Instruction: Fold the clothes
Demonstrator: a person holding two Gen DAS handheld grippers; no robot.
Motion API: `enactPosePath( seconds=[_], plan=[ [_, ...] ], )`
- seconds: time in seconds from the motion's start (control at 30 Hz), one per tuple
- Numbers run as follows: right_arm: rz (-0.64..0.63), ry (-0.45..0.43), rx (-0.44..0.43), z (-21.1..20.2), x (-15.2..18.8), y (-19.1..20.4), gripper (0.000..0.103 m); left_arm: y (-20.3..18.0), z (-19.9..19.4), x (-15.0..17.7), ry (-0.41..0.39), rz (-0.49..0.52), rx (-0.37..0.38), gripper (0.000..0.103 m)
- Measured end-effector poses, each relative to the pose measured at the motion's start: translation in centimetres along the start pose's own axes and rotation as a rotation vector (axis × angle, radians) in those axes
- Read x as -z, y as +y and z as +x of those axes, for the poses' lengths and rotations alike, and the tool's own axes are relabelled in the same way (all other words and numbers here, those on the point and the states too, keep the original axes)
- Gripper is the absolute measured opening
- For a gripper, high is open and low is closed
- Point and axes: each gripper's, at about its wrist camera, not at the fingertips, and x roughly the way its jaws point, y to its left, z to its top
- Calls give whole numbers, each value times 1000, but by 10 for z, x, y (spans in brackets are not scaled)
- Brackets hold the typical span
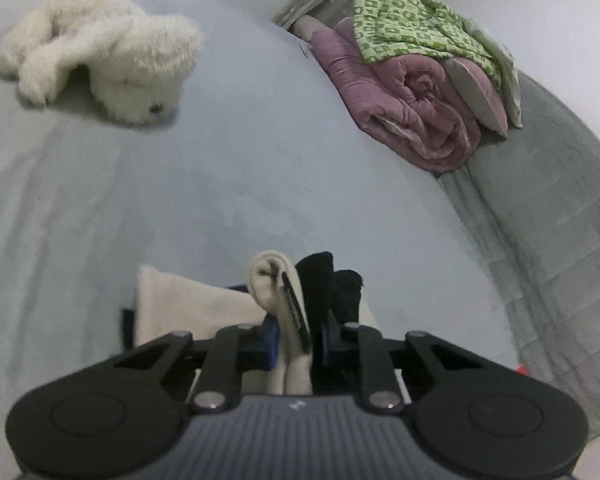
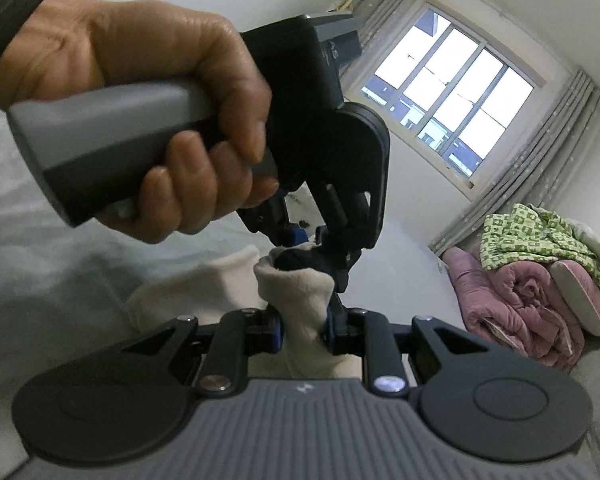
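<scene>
A cream garment [image 1: 180, 312] lies partly flat on the pale bed sheet [image 1: 240, 160], and one end is bunched upward with a dark piece [image 1: 320, 280] beside it. My left gripper [image 1: 300, 332] is shut on that raised cream fold. In the right wrist view a hand [image 2: 148, 92] holds the left gripper [image 2: 308, 252] pointing down onto the top of the bunch, where dark fabric [image 2: 296, 261] shows inside the cream cloth [image 2: 300, 292]. My right gripper [image 2: 302, 330] is shut on the same bunch just below it. The two grippers are close together.
A white plush dog [image 1: 112, 52] lies at the far left of the bed. A rolled pink quilt [image 1: 412, 100] topped by green patterned cloth [image 1: 416, 28] sits far right, beside a grey blanket [image 1: 540, 220]. A window [image 2: 452, 96] and curtains [image 2: 548, 148] are behind.
</scene>
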Motion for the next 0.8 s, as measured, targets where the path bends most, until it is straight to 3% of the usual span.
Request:
enactPosePath(
  seconds=[0.3, 0.57, 0.8],
  plan=[
    [-59, 29, 26, 16, -13, 26, 22, 31, -2, -8, -43, 32, -10, 17],
    [-234, 52, -5, 18, 7, 50, 22, 56, 7, 17, -65, -5, 10, 18],
    [-245, 71, -12, 18, 10, 57, 25, 63, 9, 27, -104, -4, 15, 18]
  ],
)
